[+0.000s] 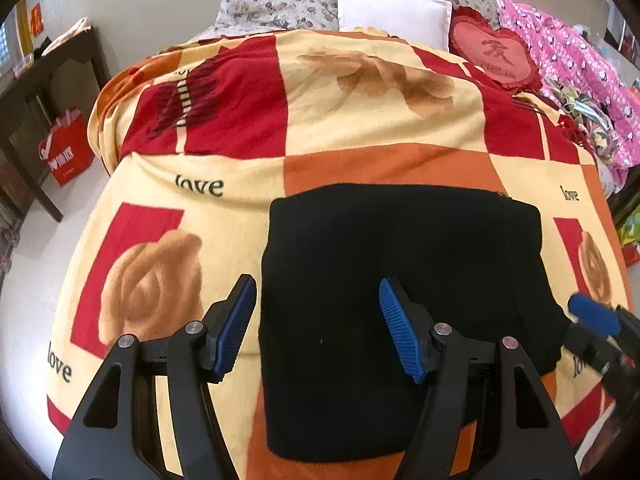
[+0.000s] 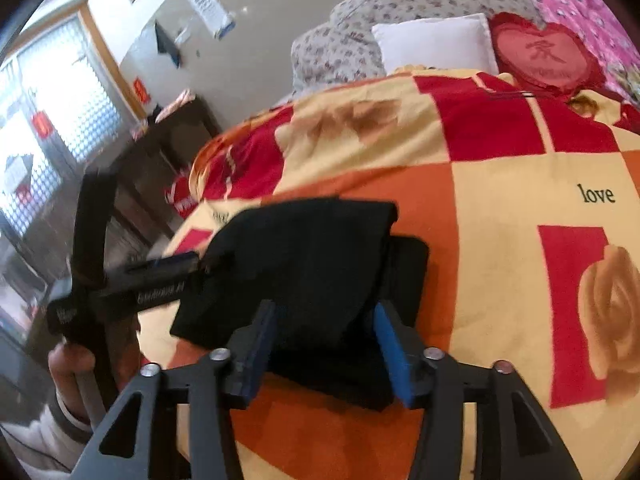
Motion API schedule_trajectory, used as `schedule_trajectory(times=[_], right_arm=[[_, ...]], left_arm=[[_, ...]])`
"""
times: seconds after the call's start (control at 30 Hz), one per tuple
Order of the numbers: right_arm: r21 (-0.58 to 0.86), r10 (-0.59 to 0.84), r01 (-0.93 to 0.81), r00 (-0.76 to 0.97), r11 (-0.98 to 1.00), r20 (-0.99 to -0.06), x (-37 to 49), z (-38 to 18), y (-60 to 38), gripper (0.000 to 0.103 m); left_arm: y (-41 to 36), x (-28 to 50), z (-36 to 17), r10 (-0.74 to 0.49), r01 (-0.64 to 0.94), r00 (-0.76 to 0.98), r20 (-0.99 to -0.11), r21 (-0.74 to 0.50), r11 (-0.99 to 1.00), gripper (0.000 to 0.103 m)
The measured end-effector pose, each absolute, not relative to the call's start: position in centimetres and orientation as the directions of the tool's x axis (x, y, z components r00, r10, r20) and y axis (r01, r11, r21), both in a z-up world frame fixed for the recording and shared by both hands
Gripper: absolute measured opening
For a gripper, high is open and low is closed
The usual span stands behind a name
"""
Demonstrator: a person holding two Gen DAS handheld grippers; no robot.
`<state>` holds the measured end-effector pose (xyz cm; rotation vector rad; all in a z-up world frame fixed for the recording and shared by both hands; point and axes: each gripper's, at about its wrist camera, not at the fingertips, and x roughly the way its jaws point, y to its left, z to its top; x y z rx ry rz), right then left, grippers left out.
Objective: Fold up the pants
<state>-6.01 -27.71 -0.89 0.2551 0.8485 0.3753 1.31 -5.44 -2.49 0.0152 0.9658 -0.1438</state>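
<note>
- On the near part of the checked blanket (image 1: 360, 128), the black pants (image 1: 400, 264) lie folded into a thick rectangle.
- The left gripper (image 1: 318, 316) hangs over the pants' left edge, its blue pads spread wide with nothing pinched.
- The right gripper (image 2: 324, 344) stands at the pants' right end, jaws apart; the cloth lies between them, unpressed.
- Far off, a white pillow (image 1: 392, 10) and a heart cushion (image 1: 496, 52) sit at the bed's head.
</note>
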Motion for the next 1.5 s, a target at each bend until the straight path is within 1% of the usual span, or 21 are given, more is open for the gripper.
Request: schedule_trajectory(times=[0.03, 0.1, 0.27, 0.43, 0.57, 0.6, 0.63, 0.67, 0.7, 0.73, 0.83, 0.9, 1.0, 1.13, 1.2, 1.4, 1.47, 1.5], right_arm=[[0.37, 0.419, -0.211, 0.603, 0.905, -0.679, -5.9, -0.8, -27.9, 0.057], [0.384, 0.418, -0.193, 0.599, 0.903, -0.683, -5.6, -1.0, -28.2, 0.059], [0.407, 0.447, -0.208, 0.587, 0.889, -0.675, -5.0, -1.2, -27.9, 0.059], [0.392, 0.439, -0.214, 0.58, 0.895, -0.686, -3.5, -2.0, -27.3, 0.059], [0.42, 0.456, -0.209, 0.591, 0.883, -0.665, -2.2, -3.2, -27.3, 0.058], [0.434, 0.463, -0.204, 0.595, 0.878, -0.657, -1.9, -3.4, -27.4, 0.051], [0.44, 0.465, -0.2, 0.595, 0.876, -0.655, -1.6, -3.6, -27.4, 0.039], [0.44, 0.469, -0.205, 0.594, 0.874, -0.653, -1.5, -3.7, -27.2, 0.034], [0.437, 0.475, -0.22, 0.598, 0.872, -0.646, -1.5, -3.7, -27.0, 0.025], [0.423, 0.469, -0.229, 0.602, 0.877, -0.646, -1.6, -3.6, -26.7, 0.02], [0.384, 0.449, -0.246, 0.616, 0.89, -0.647, -2.0, -3.1, -26.5, 0.015], [0.353, 0.43, -0.252, 0.626, 0.901, -0.65, -2.5, -2.3, -26.9, 0.012], [0.254, 0.365, -0.263, 0.628, 0.931, -0.687, -3.2, -1.3, -26.5, 0.008], [0.164, 0.29, -0.254, 0.619, 0.953, -0.73, -3.1, -2.1, -25.7, 0.008], [0.156, 0.276, -0.244, 0.612, 0.957, -0.741, -3.0, -3.1, -25.5, 0.008], [0.266, 0.349, -0.226, 0.604, 0.937, -0.716, -3.1, -2.8, -27.0, 0.008], [0.311, 0.379, -0.22, 0.615, 0.925, -0.691, -3.3, -2.4, -27.4, 0.008], [0.342, 0.397, -0.213, 0.621, 0.915, -0.676, -3.5, -2.2, -27.6, 0.011]], left_arm=[[-5.3, 1.2, -2.5, -0.119, 0.129, 0.556, -0.823, -0.056, 0.99, 0.064], [-5.1, 1.1, -2.5, -0.133, 0.131, 0.545, -0.828, -0.072, 0.989, 0.064], [-3.9, 0.7, -2.2, -0.16, 0.117, 0.541, -0.825, -0.115, 0.986, 0.064], [-2.9, 0.6, -2.1, -0.155, 0.098, 0.544, -0.825, -0.121, 0.988, 0.064], [-2.6, 0.7, -2.5, -0.147, 0.093, 0.537, -0.831, -0.115, 0.989, 0.064], [-2.6, 0.7, -2.6, -0.147, 0.092, 0.537, -0.831, -0.115, 0.989, 0.064], [-2.6, 0.7, -2.7, -0.147, 0.091, 0.536, -0.831, -0.116, 0.989, 0.064], [-2.6, 0.8, -2.7, -0.147, 0.091, 0.536, -0.831, -0.116, 0.989, 0.064], [-2.6, 0.8, -2.7, -0.148, 0.092, 0.535, -0.832, -0.116, 0.989, 0.064], [-2.6, 0.8, -2.7, -0.149, 0.094, 0.535, -0.832, -0.116, 0.989, 0.064], [-2.7, 0.9, -2.7, -0.154, 0.094, 0.532, -0.833, -0.122, 0.988, 0.064], [-2.8, 0.8, -2.4, -0.158, 0.1, 0.536, -0.83, -0.123, 0.987, 0.064], [-3.2, 0.4, -1.7, -0.159, 0.113, 0.554, -0.817, -0.116, 0.987, 0.064], [-4.0, 0.3, -1.9, -0.152, 0.127, 0.56, -0.815, -0.096, 0.987, 0.064], [-4.6, 0.5, -2.7, -0.136, 0.133, 0.544, -0.828, -0.075, 0.988, 0.064], [-4.7, 0.8, -3.2, -0.141, 0.134, 0.544, -0.827, -0.08, 0.988, 0.064], [-4.5, 0.8, -3.4, -0.142, 0.133, 0.545, -0.826, -0.082, 0.988, 0.064], [-4.4, 0.9, -3.4, -0.143, 0.131, 0.545, -0.826, -0.085, 0.988, 0.064]])
